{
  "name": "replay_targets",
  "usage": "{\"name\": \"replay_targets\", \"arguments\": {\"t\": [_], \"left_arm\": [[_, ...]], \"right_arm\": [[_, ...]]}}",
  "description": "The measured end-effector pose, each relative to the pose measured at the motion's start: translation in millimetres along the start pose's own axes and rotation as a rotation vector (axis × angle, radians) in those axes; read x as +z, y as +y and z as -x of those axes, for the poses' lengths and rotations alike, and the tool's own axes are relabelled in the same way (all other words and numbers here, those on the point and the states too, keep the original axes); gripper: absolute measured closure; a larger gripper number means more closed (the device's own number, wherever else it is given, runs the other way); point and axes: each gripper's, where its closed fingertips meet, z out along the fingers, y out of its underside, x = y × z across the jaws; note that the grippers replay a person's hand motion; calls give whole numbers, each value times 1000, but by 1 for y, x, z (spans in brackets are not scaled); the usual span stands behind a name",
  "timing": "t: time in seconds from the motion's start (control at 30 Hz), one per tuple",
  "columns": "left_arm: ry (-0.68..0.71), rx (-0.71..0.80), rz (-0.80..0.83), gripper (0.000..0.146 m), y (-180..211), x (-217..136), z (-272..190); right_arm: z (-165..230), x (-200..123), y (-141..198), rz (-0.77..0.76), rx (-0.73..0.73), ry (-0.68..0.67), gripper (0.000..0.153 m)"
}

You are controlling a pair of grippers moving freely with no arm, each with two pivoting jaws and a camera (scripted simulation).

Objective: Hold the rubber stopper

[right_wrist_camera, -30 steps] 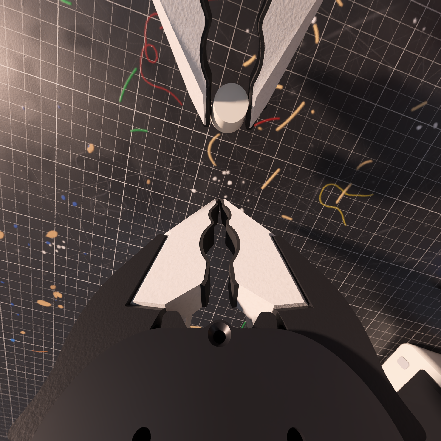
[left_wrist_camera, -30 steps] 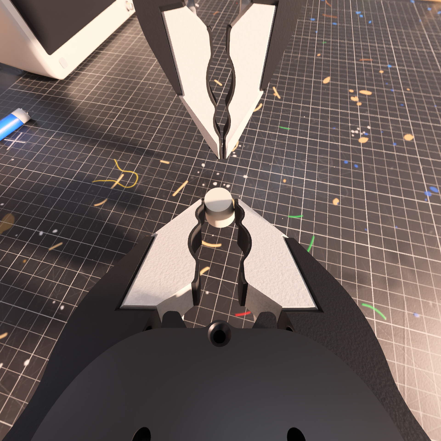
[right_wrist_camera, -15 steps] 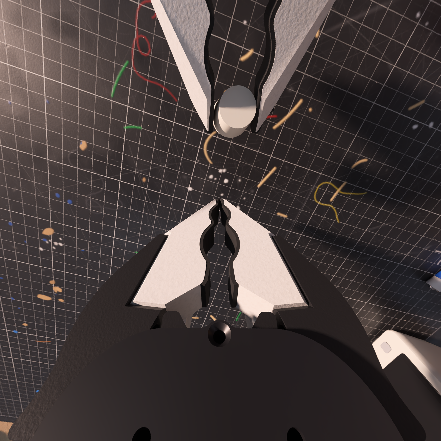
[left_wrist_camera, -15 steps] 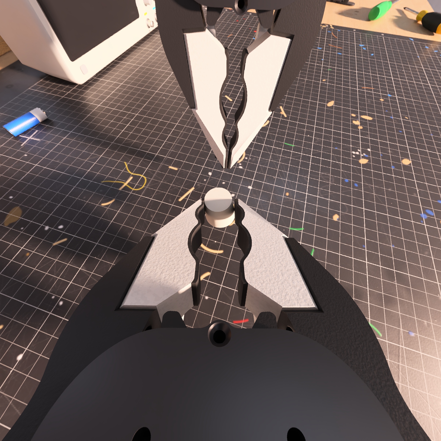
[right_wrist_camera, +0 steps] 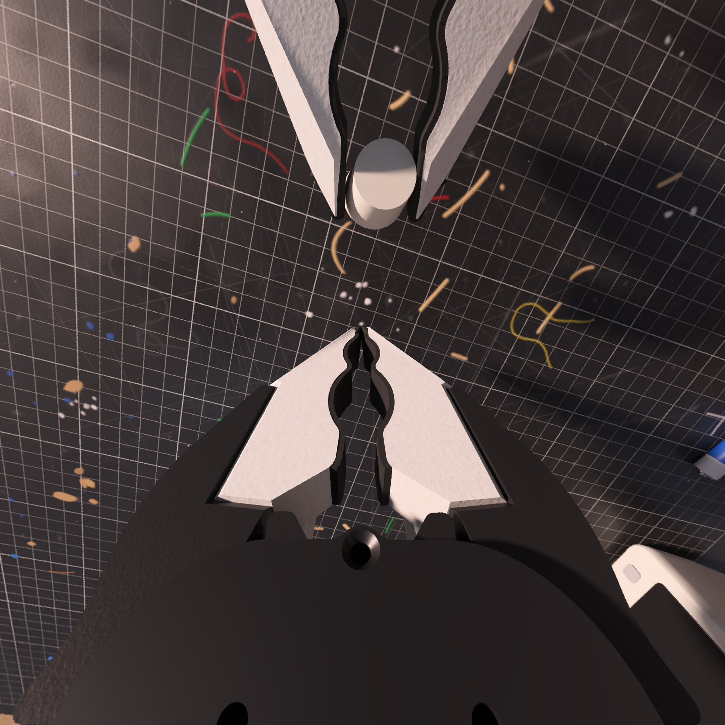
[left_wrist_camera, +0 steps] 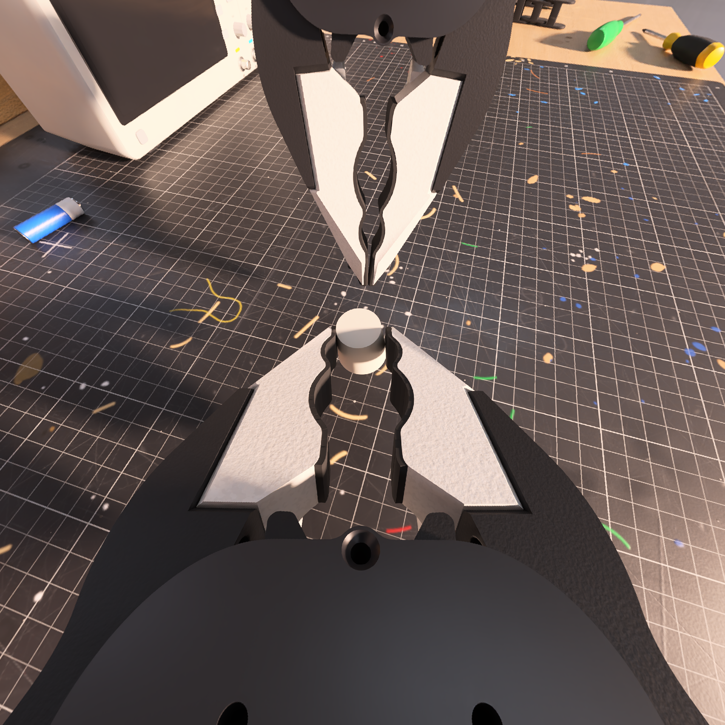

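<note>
The rubber stopper (left_wrist_camera: 359, 345) is a short pale grey cylinder. My left gripper (left_wrist_camera: 360, 343) is shut on it, the stopper pinched between the two fingertips and held above the black cutting mat (left_wrist_camera: 569, 353). The stopper also shows in the right wrist view (right_wrist_camera: 379, 184), clamped between the left gripper's fingertips (right_wrist_camera: 378, 196). My right gripper (right_wrist_camera: 361, 331) is shut and empty, pointing at the stopper from the opposite side with a gap between them. It shows in the left wrist view (left_wrist_camera: 368, 274) just beyond the stopper.
A white instrument with a dark screen (left_wrist_camera: 129, 74) stands at the far left and shows in the right wrist view (right_wrist_camera: 674, 588). A blue lighter (left_wrist_camera: 49, 221) lies on the mat at left. Two screwdrivers (left_wrist_camera: 608, 33) (left_wrist_camera: 694, 49) lie on the wooden bench beyond the mat.
The left gripper has risen with the stopper, so the mat looks farther away and more of the bench shows. The right gripper stays shut, opposite the stopper.
</note>
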Motion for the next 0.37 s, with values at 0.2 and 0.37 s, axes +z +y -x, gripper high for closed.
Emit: {"name": "replay_targets", "arguments": {"t": [0.2,0.37], "left_arm": [[2,-12,-13,122,-2,0,0],[2,-32,-30,122,-4,-1,2]], "right_arm": [[0,-1,0,32,-8,-11,153],[-3,-1,-2,39,-14,0,153]]}}
